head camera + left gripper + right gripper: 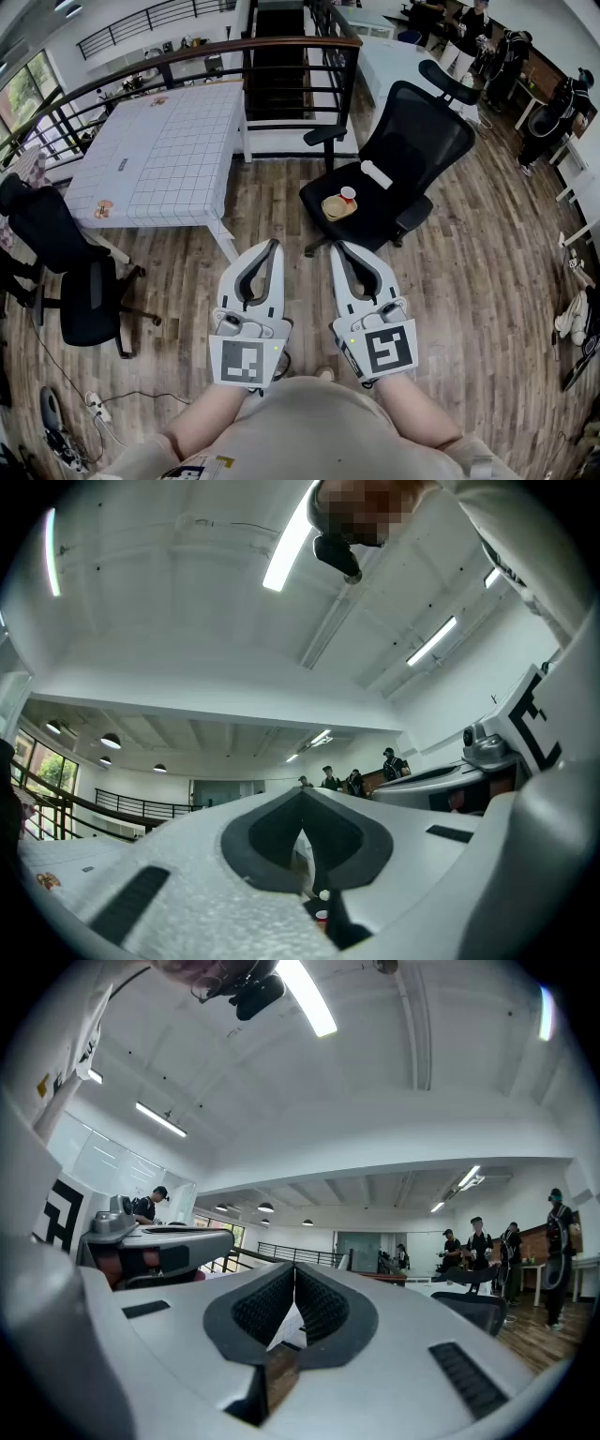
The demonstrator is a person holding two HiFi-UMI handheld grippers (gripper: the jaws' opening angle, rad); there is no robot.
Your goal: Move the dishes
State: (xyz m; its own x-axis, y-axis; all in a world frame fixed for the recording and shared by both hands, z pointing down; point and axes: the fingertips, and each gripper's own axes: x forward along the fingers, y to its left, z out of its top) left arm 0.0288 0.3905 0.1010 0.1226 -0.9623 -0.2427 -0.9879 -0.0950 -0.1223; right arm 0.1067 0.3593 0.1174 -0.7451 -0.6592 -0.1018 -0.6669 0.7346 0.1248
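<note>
A tan plate (336, 208) lies on the seat of a black office chair (412, 141), with a small red-and-white cup (348, 194) on it and a white cylinder (376, 174) behind. Both grippers hang in front of my body, well short of the chair and pointing toward it. My left gripper (274, 246) is shut with nothing between its fingers, its tips meeting in its own view (302, 799). My right gripper (337, 247) is likewise shut and empty, tips touching (294, 1269). Through the left jaws' gap a bit of the cup (322, 916) shows.
A white grid-topped table (169, 150) stands at the left with a small dish (103, 208) near its front corner. A second black chair (75, 281) is at far left. A railing (281, 47) runs behind. Cables and a power strip (94, 405) lie on the wood floor. People stand at the back right.
</note>
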